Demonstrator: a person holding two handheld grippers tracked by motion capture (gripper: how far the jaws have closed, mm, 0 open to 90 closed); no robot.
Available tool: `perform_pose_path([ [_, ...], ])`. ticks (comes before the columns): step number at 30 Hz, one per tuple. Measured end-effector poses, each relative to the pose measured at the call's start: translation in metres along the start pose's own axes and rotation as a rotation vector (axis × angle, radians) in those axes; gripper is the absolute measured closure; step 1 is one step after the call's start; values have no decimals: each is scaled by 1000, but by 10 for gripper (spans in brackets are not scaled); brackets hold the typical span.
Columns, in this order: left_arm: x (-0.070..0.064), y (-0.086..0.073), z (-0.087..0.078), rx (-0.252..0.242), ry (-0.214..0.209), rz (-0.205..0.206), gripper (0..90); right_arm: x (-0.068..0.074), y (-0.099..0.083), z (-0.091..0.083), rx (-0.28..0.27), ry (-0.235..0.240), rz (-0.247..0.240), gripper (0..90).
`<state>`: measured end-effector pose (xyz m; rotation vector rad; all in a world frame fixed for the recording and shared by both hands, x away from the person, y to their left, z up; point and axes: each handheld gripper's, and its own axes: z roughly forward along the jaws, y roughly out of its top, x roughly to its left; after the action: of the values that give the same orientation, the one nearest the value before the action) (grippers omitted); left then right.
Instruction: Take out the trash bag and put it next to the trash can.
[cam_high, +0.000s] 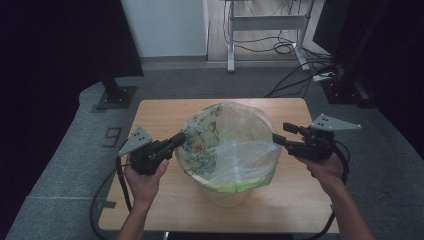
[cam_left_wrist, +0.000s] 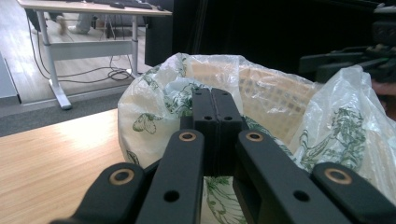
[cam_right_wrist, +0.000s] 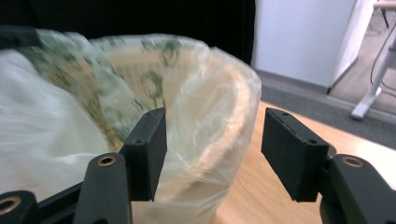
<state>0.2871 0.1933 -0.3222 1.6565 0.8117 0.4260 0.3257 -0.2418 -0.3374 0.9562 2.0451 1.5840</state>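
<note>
High view showed a pale waste basket standing near the middle of a wooden table, lined with a thin plastic bag printed with green plants. The bag's edge was draped over the rim and sagged down the near side, so most of the basket's wall was covered and only a short stretch showed below the plastic. The inside bottom of the bag could not be made out through the crumpled film.

The left gripper, held in the person's left hand, reached the bag's left rim. In the left gripper view its jaws stood pressed flat together against the printed plastic; whether a fold of the film was pinched between them was hidden by the jaws themselves, so I could not tell. The basket's lattice wall showed faintly through the far side of the bag.

The right gripper, in the right hand, sat at the bag's right rim. The right gripper view showed its jaws set wide apart, with nothing between them, the bag lying just behind the gap. That picture was blurred, especially on its left, where the plastic smeared into white and the print could hardly be read. The other gripper appeared there as a dark shape cut off at the upper left corner.

Both forearms were cut off by the bottom edge of the high view.
</note>
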Motion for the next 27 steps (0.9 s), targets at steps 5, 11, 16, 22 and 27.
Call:
perform_pose_path([
  [5,4,0,-1,0,0,-2,900,-1,-1,12,49,-5,-4,645],
  [11,8,0,-1,1,2,-4,900,5,8,11,60,-73,-41,891],
  [16,9,3,-1,-1,5,-2,900,10,17,11,29,-96,-47,894],
  [22,13,8,1,-8,4,-7,900,13,41,11,-43,-73,-33,894],
  [27,14,11,0,-14,8,-5,900,20,56,20,-66,-47,-45,894],
])
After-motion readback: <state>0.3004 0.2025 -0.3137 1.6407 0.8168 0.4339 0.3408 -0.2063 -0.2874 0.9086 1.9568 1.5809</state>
